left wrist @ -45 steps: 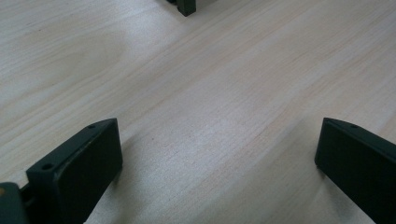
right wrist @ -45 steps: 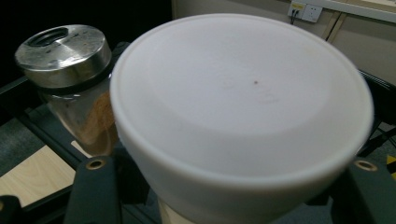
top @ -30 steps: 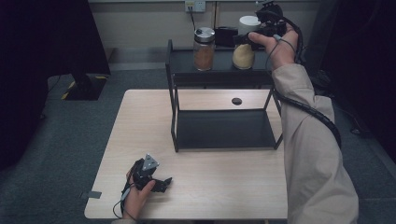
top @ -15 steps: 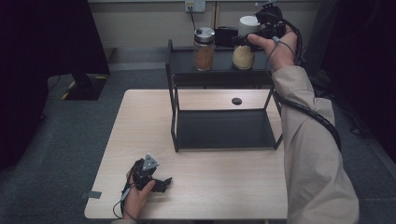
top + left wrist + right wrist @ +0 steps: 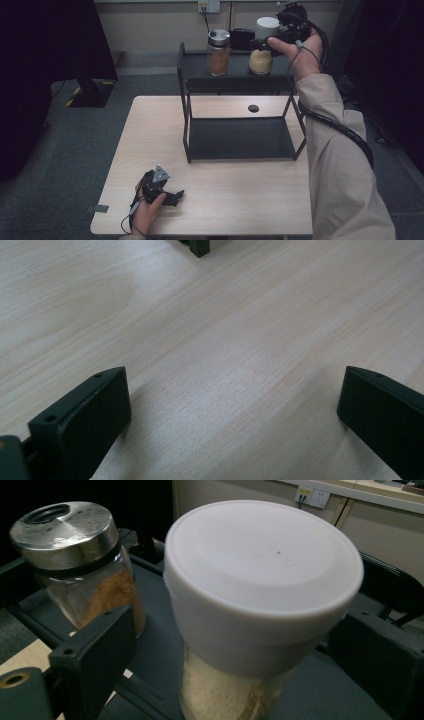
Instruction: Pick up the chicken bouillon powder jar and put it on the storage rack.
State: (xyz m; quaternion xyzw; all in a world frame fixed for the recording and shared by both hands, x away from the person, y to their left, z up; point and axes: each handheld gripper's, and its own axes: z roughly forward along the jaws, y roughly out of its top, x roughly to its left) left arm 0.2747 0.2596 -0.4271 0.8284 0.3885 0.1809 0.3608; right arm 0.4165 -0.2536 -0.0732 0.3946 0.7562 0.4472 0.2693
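A jar with a white lid (image 5: pixel 263 49) and pale powder inside stands on the top shelf of a black rack (image 5: pixel 240 85). My right gripper (image 5: pixel 267 40) reaches over it from the right. In the right gripper view the jar (image 5: pixel 260 580) sits between the jaws of my right gripper (image 5: pixel 235 625). They have just been opening, and a gap shows on the left side. To its left stands a jar with a metal lid (image 5: pixel 218 50) (image 5: pixel 80 555) holding brown powder. My left gripper (image 5: pixel 170 195) (image 5: pixel 232 390) rests open on the table (image 5: pixel 150 130) near the front edge, with bare wood between the jaws.
The rack's lower shelf (image 5: pixel 240 137) is a dark flat panel. A small dark round spot (image 5: pixel 253 108) lies on the table behind it. A black object (image 5: pixel 242 37) sits at the back of the top shelf. Grey carpet surrounds the table.
My right gripper's jaws have spread apart from the white-lidded jar, which stays standing on the top shelf. The left hand and its gripper have not moved.
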